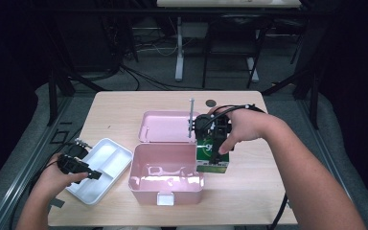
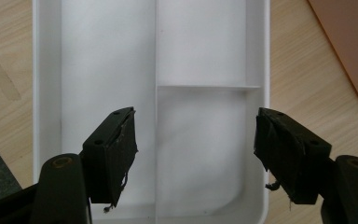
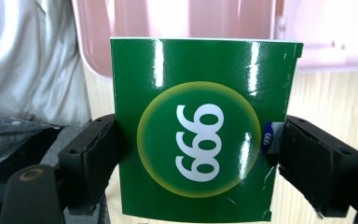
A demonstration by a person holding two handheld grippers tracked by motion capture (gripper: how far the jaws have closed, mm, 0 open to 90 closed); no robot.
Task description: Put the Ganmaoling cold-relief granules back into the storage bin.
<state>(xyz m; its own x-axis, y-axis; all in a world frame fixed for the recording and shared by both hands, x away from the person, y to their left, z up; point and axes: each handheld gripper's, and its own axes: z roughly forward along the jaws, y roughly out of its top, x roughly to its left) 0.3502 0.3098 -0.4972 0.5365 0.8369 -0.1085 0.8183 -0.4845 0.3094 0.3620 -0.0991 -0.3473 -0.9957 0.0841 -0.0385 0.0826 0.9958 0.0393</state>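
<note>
In the high view the right gripper (image 1: 214,143) sits right of centre in the frame, its 2 jaws closed on a green box (image 1: 212,160) that hangs at the right rim of the open pink case (image 1: 166,184), the box's lower edge just above or touching the wooden table (image 1: 254,187); which of the 2 cannot be told. The right gripper view shows the same box (image 3: 200,130) filling the middle of the frame, pinched on its left and right sides by the black jaws, with a yellow-ringed circle and the white numerals 999 printed sideways on its glossy face; behind it, at the top of that frame, lies the pink case (image 3: 177,18) and at the right the table's pale wood (image 3: 326,98). The case's lid (image 1: 165,127) lies flat and open toward the upper middle of the high view, a thin metal rod standing at its right edge. At the lower left of the high view the left gripper (image 1: 95,175) hovers over a white tray (image 1: 120,163) that lies just left of the case. In the left gripper view its jaws stand wide apart, holding nothing, above the tray (image 2: 46,93), which has 3 compartments: 1 long one on the left and 2 shorter ones on the right.
</note>
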